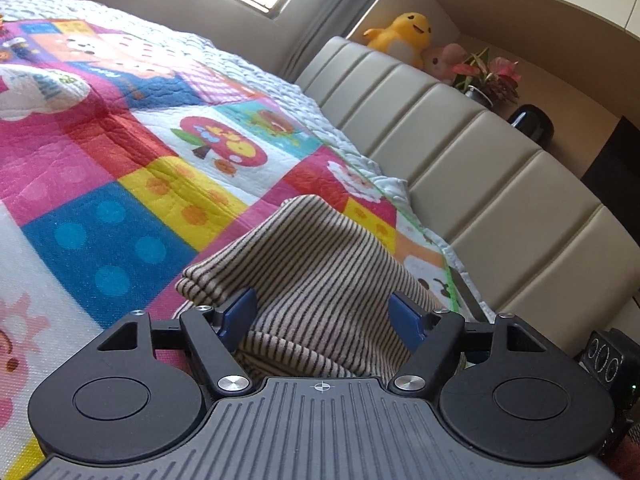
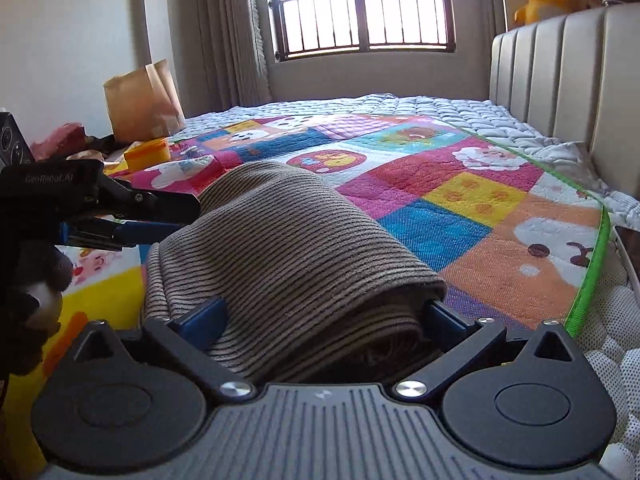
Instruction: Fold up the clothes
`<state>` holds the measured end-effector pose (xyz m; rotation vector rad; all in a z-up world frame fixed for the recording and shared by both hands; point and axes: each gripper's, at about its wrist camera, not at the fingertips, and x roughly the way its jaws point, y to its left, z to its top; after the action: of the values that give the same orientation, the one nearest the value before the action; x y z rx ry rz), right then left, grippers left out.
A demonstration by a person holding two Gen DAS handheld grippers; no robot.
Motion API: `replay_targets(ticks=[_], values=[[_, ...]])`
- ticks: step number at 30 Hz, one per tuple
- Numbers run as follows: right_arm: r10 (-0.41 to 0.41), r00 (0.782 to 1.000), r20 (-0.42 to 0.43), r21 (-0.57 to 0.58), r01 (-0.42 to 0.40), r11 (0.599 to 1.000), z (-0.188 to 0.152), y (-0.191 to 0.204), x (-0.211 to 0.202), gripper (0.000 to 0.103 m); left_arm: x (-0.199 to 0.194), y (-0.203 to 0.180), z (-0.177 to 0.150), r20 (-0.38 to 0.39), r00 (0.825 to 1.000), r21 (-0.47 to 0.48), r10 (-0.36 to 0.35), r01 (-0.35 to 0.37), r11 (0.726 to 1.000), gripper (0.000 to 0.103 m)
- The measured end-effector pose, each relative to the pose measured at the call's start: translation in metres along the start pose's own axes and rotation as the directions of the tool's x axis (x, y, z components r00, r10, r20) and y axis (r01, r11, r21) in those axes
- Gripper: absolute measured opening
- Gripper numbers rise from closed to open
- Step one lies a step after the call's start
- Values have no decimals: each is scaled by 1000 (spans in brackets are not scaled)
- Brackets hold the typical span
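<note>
The left claw [image 1: 325,312] stands with its blue pads [image 1: 240,314] spread apart, and the striped brown garment [image 1: 320,264] bulges up between them; whether either pad presses the cloth cannot be told. From that claw the garment runs toward twelve o'clock as a folded, doubled hump, its folded edge at about ten o'clock. It lies on a bright patchwork quilt [image 1: 120,168] that fills the view from nine to twelve o'clock. At two o'clock a padded beige headboard [image 1: 460,132] runs along the bed, with a yellow plush duck [image 1: 404,36] and a potted plant [image 1: 488,76] behind it.

The right claw [image 2: 324,318] is spread wide, its pads at either side of the same garment [image 2: 288,248], whose rolled end sits between them without a clear pinch. At nine o'clock the left claw [image 2: 160,216] reaches in level, its tips at the garment's far side. The quilt [image 2: 460,200] stretches toward twelve o'clock, ending under a barred window [image 2: 360,8]. A brown paper bag [image 2: 140,100] stands at ten o'clock, and the headboard [image 2: 560,80] rises at two o'clock.
</note>
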<state>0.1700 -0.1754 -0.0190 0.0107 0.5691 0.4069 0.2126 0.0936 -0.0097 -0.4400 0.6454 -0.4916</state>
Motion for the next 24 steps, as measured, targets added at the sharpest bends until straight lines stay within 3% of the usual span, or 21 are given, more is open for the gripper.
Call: replay_targets(ticks=[6,11,12,13,15,17,21,24], values=[[64,991,117,-25,-61,998,32,-17,-22,103,-4,-12,-8,18,997,59,73,-74,996,78],[39,997,63,63,-43,997,40,-60,20,103,-12,-18,-7,38,990,17,137,-137,990,78],[66,997,44,98,-70,993,36,-69,29,101,-17,-20,-6,37,987,2,159,-159,987,82],[86,996,33,131,-90,987,32,-75,35,96,-23,-23,-6,31,982,-14,188,-188,982,92],[110,993,37,173,-114,978,22,-81,38,84,-33,-24,-9,9,976,-48,219,-219,975,93],[133,989,60,191,-142,971,15,-82,35,79,-39,-22,-16,-34,981,-98,192,-194,976,94],[139,988,68,164,-149,975,6,-71,28,78,-26,-6,-32,-138,989,-263,53,-89,961,93],[131,990,58,140,-138,981,4,-61,22,78,-13,-6,-33,-137,990,-269,25,-61,961,92]])
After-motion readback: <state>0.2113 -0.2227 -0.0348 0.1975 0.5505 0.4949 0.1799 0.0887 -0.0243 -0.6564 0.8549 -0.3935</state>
